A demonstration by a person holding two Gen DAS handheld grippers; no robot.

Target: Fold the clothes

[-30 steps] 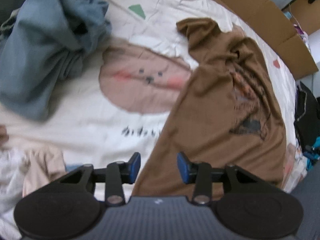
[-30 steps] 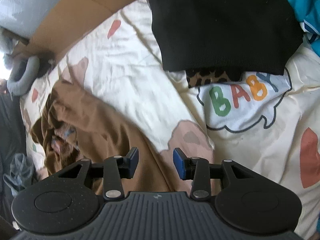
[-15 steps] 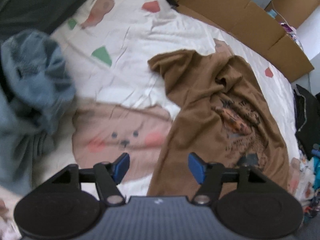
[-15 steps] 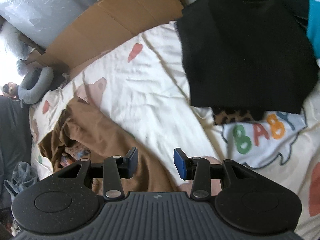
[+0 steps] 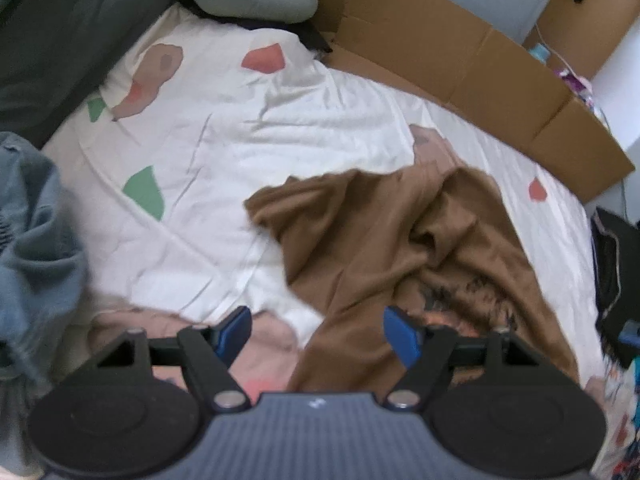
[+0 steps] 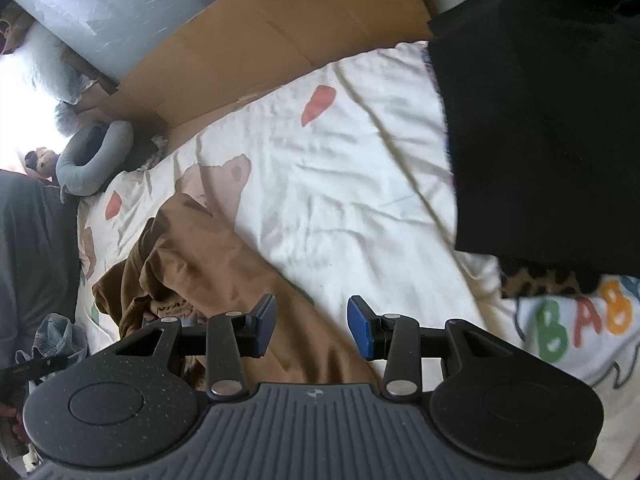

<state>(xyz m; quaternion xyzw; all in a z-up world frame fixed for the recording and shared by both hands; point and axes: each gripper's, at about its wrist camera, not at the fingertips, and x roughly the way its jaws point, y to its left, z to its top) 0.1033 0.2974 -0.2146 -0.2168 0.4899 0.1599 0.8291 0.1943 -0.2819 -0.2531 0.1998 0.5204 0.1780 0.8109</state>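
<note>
Left gripper (image 5: 316,334): jaws wide apart, empty, above crumpled brown printed T-shirt (image 5: 400,248) on white patterned bedsheet (image 5: 224,152).
Right gripper (image 6: 312,326): jaws apart, empty.
Right view only: folded black garment (image 6: 540,128).
Left view only: blue denim heap (image 5: 36,240).

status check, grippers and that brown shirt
Left gripper open, empty. Right gripper open, empty. Brown shirt crumpled on the bedsheet, unfolded. Black garment alongside, not on it.
</note>
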